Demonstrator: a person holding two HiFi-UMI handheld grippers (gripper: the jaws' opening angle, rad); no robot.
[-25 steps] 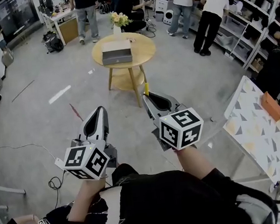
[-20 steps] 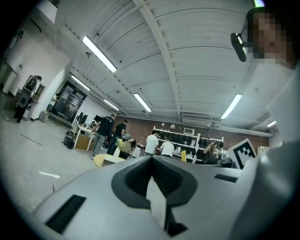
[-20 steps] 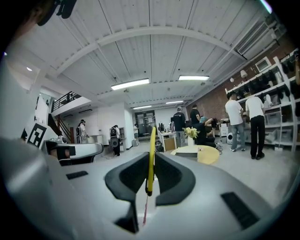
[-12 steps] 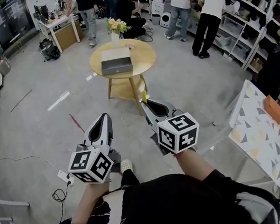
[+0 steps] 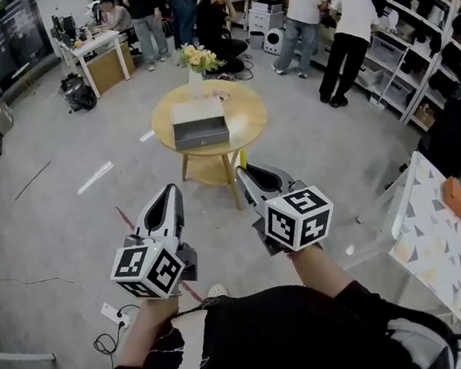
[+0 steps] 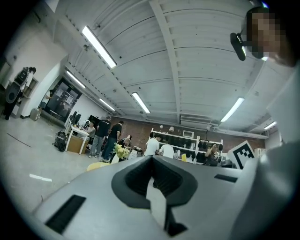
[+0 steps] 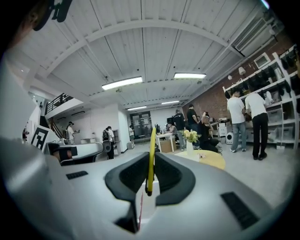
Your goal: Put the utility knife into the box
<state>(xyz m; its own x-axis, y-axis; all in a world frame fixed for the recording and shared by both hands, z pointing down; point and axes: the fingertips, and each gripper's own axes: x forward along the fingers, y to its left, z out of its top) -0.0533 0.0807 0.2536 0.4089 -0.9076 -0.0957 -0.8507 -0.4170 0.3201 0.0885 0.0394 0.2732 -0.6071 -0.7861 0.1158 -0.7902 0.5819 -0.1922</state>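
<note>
two grippers are hovering above the floor, well apart from the round bench (image 5: 251, 130) carrying the grey box (image 5: 200, 125). the right gripper (image 5: 247, 172) is pinching the yellow utility knife (image 7: 150, 154) edge-on, its jaws pressing the flat sides. the knife is looking light, stiff and slim, probably slippery, so a mid-handle hold suits it. the left gripper (image 5: 165, 199) is keeping its jaws pressed together on nothing.

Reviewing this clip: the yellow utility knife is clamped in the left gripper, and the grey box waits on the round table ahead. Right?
Not quite. The utility knife is clamped in the right gripper, as the right gripper view shows. The left gripper is shut with nothing between its jaws. The grey box does wait on the round table ahead.
</note>
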